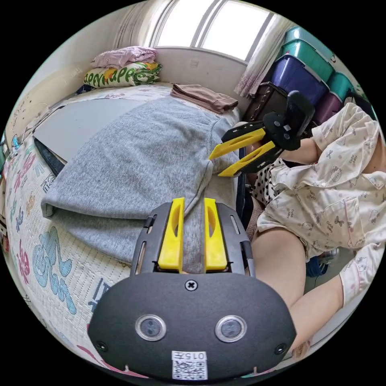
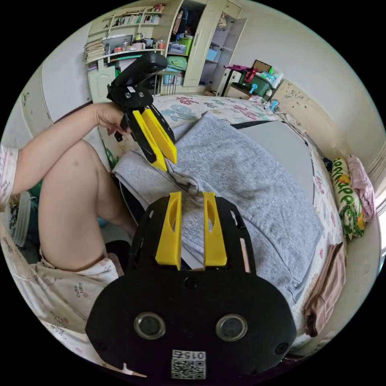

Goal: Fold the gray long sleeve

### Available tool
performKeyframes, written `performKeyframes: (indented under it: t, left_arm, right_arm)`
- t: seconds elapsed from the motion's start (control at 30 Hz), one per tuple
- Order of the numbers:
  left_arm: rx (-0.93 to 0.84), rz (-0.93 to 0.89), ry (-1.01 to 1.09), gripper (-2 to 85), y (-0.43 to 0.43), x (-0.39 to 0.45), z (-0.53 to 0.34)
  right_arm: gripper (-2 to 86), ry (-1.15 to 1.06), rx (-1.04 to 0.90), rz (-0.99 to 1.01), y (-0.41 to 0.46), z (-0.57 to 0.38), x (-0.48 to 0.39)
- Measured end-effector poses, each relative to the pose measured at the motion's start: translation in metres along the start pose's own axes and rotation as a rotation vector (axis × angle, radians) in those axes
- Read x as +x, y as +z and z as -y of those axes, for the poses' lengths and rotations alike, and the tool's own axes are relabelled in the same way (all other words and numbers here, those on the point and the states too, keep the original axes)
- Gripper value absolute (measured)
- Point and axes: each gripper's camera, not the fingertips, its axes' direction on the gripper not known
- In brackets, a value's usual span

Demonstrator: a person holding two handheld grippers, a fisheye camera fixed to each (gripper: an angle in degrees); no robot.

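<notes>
Left gripper view: window, stacked teal and purple plastic storage bins (image 1: 305,68), a folded brown garment (image 1: 203,97) at the bed's far end. Right gripper view: open wardrobe and cluttered shelves (image 2: 132,36) instead.

The gray knit long sleeve garment (image 1: 132,169) lies folded over on the patterned bed cover (image 1: 48,257), its near edge hanging at the bed's side by the person's bare leg (image 2: 76,201). Bare cover lies around the garment on the far sides.

Left gripper (image 1: 193,205): yellow fingers narrowly parted, a band of gray fabric running between them; whether they press it, cannot tell. Right gripper (image 2: 192,199): fingers slightly apart above a gray fold; grip unclear.
</notes>
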Motion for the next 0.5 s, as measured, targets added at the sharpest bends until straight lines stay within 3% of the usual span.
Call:
performKeyframes:
  t: [0.1,0.37,0.5]
  left_arm:
    - [-0.022,0.010,0.025,5.8,-0.003,-0.011,0.009]
    - [-0.048,0.157,0.105,2.6,-0.022,-0.002,0.023]
    - [-0.055,0.137,0.085,1.6,-0.034,-0.021,0.021]
  right_arm:
    - [6.7,-0.043,-0.058,-0.058,0.010,0.000,-0.006]
    - [5.7,-0.051,-0.106,0.014,-0.013,0.014,0.019]
    - [5.5,-0.081,-0.135,0.029,-0.034,0.023,0.031]
